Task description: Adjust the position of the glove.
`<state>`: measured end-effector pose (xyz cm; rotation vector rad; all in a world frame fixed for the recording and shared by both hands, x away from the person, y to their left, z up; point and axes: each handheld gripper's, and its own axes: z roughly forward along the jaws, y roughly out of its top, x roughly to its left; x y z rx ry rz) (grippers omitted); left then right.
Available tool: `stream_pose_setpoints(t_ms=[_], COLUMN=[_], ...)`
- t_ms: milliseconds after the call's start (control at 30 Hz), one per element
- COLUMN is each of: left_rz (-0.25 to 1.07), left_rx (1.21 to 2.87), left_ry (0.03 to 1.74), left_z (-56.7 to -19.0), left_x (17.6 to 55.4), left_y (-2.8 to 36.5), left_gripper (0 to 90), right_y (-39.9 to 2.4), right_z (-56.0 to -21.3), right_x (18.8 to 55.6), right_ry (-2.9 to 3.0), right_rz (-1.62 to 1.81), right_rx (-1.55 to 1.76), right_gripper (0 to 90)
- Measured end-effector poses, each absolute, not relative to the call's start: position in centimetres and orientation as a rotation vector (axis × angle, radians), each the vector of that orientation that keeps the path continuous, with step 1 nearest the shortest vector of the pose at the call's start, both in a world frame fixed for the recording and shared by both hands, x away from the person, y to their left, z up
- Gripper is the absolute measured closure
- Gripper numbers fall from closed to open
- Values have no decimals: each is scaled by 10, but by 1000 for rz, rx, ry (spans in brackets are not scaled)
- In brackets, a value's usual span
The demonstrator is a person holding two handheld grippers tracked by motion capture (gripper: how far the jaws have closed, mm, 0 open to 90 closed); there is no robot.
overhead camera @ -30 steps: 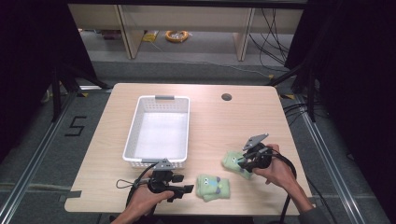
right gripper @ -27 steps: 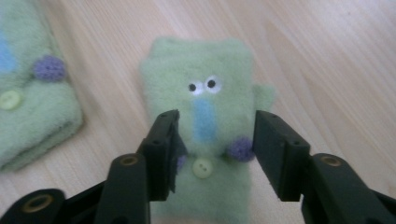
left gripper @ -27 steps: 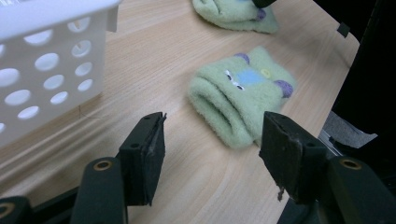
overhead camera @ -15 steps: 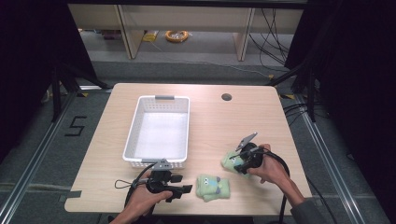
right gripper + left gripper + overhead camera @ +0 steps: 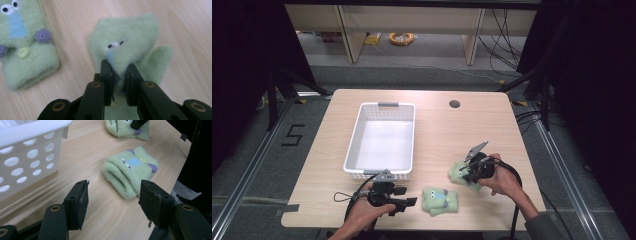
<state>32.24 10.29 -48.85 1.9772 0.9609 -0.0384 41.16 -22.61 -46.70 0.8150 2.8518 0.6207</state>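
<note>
Nearest the table's front edge, the left gripper (image 5: 404, 202) lies low over the wood with its jaws apart and nothing between them. Just beyond its jaws lies the near sock (image 5: 130, 173), a fuzzy pale-green piece, folded, with white eyes, a light-blue patch, a small yellow-green button and purple knobs; it rests flat on the table (image 5: 437, 130), touched by neither gripper. To the person's right, the right gripper (image 5: 117, 68) has just been closing its jaws and now pinches a fold of the far sock (image 5: 130, 45), of the same green fleece with two small eyes and a blue streak; the pinched fabric is bunched up between the pads while the remainder spreads on the table. The two socks lie near each other, apart. Farther back, left of centre, stands the white basket (image 5: 357, 145), rectangular, with perforated walls; its visible floor holds nothing.
</note>
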Motion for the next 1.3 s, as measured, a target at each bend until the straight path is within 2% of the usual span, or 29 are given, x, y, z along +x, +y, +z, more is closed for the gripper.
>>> stream_pose_setpoints(t_ms=[433, 533, 933, 1200, 1300], left_rz=[-31, -14, -10, -23, -19], left_rx=[1961, 1958, 1945, 1941, 1945], left_ry=[978, 999, 1017, 1009, 1007], left_z=[-490, -490, -490, -490, -491], left_x=[322, 322, 320, 320, 320], left_y=[113, 118, 128, 127, 126], left_gripper=[399, 398, 398, 398, 398], right_y=[-215, -207, -166, -154, -152], right_z=[-419, -415, -432, -447, -451], right_x=[398, 393, 363, 362, 364], right_ry=[2893, 2941, 3106, 3155, 3179], right_rz=[733, 779, 850, 776, 764], right_rx=[680, 565, 317, 249, 262], right_gripper=[802, 801, 795, 784, 755])
